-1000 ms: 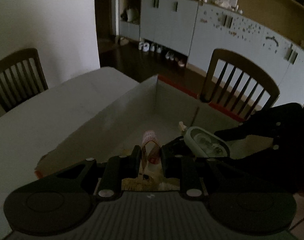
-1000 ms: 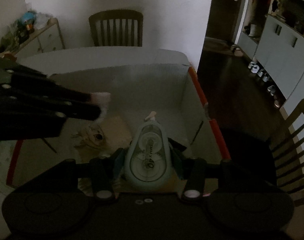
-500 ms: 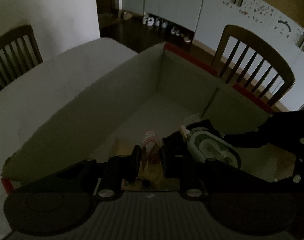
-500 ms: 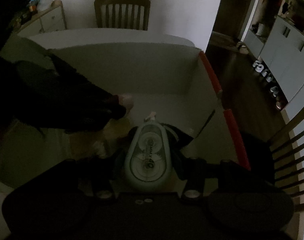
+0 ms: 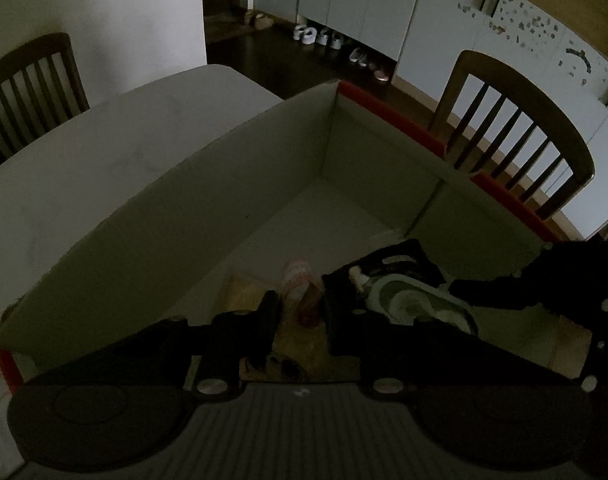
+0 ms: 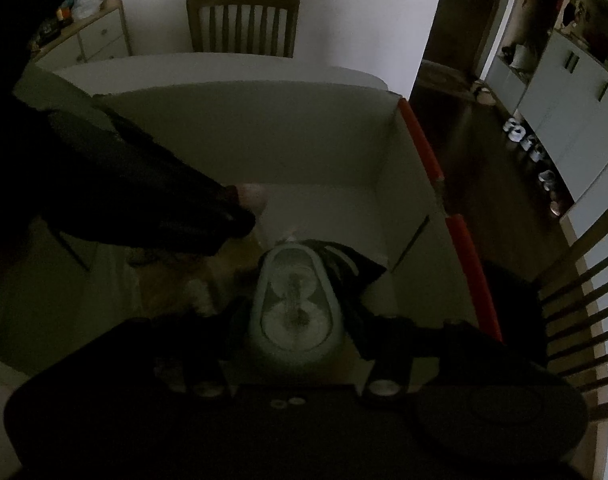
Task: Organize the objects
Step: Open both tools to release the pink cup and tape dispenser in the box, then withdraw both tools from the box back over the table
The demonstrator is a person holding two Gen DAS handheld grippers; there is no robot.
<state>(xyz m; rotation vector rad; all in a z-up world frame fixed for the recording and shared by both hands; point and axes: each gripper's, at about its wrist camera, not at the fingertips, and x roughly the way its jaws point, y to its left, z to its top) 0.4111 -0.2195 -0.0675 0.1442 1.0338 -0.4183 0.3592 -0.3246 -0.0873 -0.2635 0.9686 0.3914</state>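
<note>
Your left gripper (image 5: 297, 308) fingers pinch a small pink-capped tube (image 5: 299, 286), low inside the cardboard box (image 5: 207, 216). Your right gripper (image 6: 293, 276) fingers clamp a pale green tape dispenser (image 6: 293, 308) just beside it, also in the box.

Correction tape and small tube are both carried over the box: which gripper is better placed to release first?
Probably right. The right gripper holds the correction tape low over bare box floor; the left gripper holds its small tube above clutter already lying there.

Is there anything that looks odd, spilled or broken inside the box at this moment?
Nothing stands out. The box is upright and undamaged. The right tool holds a correction tape and the left tool a small pink item, both low inside it.
</note>
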